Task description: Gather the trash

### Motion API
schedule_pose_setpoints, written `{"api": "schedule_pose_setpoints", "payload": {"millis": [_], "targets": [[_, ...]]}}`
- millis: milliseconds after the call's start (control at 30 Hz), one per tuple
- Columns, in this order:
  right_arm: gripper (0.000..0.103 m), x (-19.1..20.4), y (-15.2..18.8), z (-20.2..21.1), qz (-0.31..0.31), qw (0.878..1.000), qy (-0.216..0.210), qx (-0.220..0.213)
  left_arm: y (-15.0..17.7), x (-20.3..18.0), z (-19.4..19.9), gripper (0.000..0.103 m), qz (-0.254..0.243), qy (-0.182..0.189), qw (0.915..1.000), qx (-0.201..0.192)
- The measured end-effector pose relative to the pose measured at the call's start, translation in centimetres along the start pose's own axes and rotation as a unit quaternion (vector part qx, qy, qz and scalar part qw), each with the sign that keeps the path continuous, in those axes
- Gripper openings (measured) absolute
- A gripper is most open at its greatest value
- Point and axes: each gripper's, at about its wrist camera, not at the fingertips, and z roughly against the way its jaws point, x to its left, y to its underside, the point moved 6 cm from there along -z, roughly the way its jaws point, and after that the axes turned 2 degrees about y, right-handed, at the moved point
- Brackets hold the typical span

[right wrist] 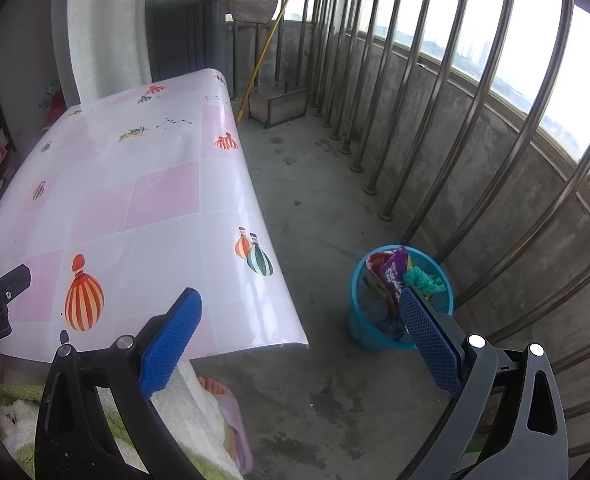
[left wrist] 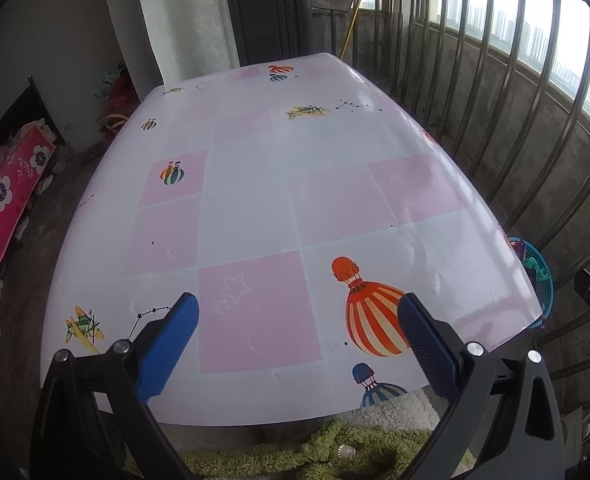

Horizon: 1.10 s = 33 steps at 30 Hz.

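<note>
left gripper: the left gripper (left wrist: 297, 322) hovered over the near edge of the table, its blue ribbed pads spread wide with nothing between them.
right gripper: the right gripper (right wrist: 301, 322) hung over the concrete floor (right wrist: 315, 208) beside the table, spread just as wide and empty; its right pad overlapped the bin in the right wrist view.
table: the glossy white-and-pink checked table cover printed with hot-air balloons (left wrist: 279, 184) showed no loose item on it, only small dark specks.
trash: crumpled wrappers, a purple foil packet (right wrist: 393, 270) and a wad of teal plastic (right wrist: 423, 280), stood up out of the bin.
bin: the round blue mesh waste basket (right wrist: 379, 328) sat on the floor between the table's corner and the steel railing bars (right wrist: 423, 152), well below the table top.
handling: the wrappers looked light, thin and crushable, the foil likely slippery; a pinch on a folded edge or the bunched middle would probably hold best. the basket seemed light and stiff, best taken by its rim.
progress: judged nearly done, since the visible rubbish lay in the basket.
textures: smooth shiny vinyl, rough stained concrete, polished metal bars, fluffy green and white fabric (left wrist: 335, 448) near the person's lap.
risk: overfilled packets might tip out if knocked.
</note>
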Motion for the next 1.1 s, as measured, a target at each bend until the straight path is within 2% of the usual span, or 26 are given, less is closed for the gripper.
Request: {"api": "schedule_pose_setpoints", "payload": {"millis": [1100], "targets": [[0.095, 0.03, 0.08, 0.22, 0.002, 1.0, -0.001, 0.001, 0.22, -0.27, -0.51, 0.097, -0.006, 0.005, 1.0, 0.005]]}}
